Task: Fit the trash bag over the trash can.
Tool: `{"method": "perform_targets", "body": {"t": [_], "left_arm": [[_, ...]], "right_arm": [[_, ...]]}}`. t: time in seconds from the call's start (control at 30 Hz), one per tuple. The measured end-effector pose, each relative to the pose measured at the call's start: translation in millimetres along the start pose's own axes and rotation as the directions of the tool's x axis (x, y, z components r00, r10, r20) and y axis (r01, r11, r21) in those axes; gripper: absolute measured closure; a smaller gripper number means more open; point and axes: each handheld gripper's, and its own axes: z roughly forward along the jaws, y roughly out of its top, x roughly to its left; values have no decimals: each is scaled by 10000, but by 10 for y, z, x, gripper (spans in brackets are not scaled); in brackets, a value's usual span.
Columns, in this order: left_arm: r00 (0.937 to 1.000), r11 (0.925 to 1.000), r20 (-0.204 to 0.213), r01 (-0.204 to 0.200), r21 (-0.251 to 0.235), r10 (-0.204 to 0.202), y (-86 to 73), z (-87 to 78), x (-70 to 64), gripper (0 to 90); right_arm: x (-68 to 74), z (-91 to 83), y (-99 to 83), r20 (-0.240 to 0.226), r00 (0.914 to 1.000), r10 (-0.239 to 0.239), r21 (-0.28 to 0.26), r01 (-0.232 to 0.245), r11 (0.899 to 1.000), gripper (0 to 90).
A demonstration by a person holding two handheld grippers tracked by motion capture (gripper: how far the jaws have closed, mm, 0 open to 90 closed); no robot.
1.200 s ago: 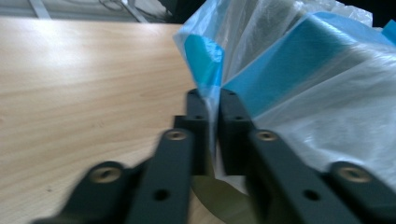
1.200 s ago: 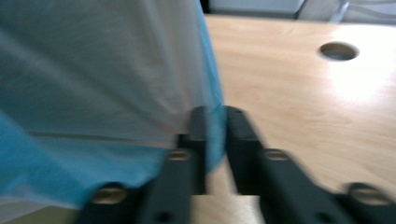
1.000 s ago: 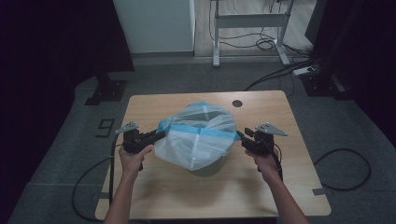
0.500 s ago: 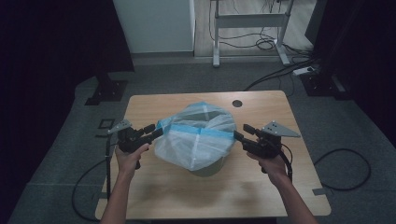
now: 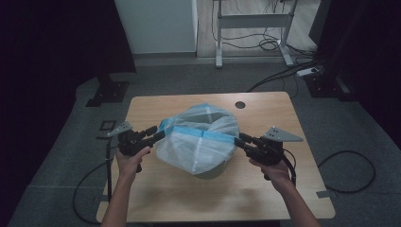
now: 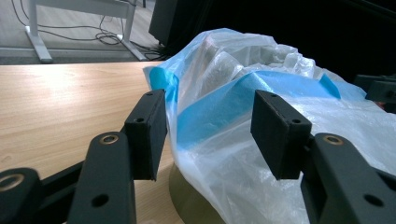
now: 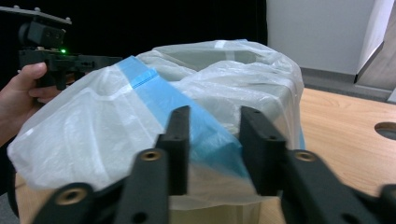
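A translucent white plastic bag (image 5: 198, 142) with a blue band is draped over an olive bin (image 5: 213, 172) in the middle of the wooden table (image 5: 189, 198). My left gripper (image 5: 161, 134) is at the bag's left edge. In the left gripper view it (image 6: 208, 133) is open, with its jaws wide apart on either side of the blue band of the bag (image 6: 243, 140). My right gripper (image 5: 240, 138) is at the bag's right edge. It (image 7: 215, 149) is open too, and the bag's (image 7: 154, 116) blue band lies in the gap between its jaws.
A round cable hole (image 5: 240, 104) sits near the table's far edge. A metal desk frame (image 5: 250, 28), loose cables (image 5: 283, 71) and a white cabinet (image 5: 156, 23) stand on the floor beyond. The table's front half is bare wood.
Both hands have drifted slightly outward and toward me. The bag keeps nearly the same shape over the bin.
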Motion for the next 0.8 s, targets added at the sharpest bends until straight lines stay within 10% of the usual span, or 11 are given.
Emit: {"method": "perform_targets", "body": {"t": [0.2,0.8], "left_arm": [[10000,10000,52,-49,-40,49,-4,-29,-36,456],[10000,10000,91,-15,14,15,8,-60,-61,461]], "right_arm": [[110,-92,-96,-214,9986,-487,-111,485,9988,850],[414,-162,-607,-1731,9727,-1544,-90,1552,9878,865]]}}
